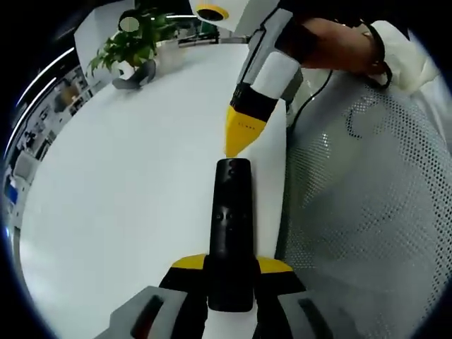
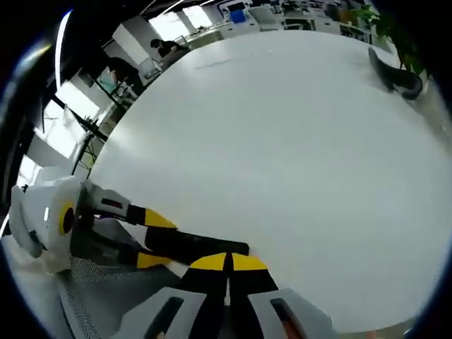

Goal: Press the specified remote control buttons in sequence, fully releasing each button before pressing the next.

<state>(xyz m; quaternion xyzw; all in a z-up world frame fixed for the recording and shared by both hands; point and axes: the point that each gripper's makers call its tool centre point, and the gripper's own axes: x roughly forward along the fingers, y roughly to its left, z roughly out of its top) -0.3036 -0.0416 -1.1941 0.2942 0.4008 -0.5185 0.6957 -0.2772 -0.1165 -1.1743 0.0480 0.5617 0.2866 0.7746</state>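
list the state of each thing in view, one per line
remote control: clamped in the left hand-held gripper, lengthwise, held over the white table
right hand-held gripper: jaws shut, tip at the remote's far end; contact unclear
potted plant: upright at the table's far edge

Glossy black plastic remote (image 1: 231, 233), smooth matt white table (image 1: 134, 183), seemingly perforated mesh cloth (image 1: 367, 205)

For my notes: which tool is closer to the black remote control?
Left. The left tool is shut on the black remote control; the right tool, shut, points at its far end, contact unclear.
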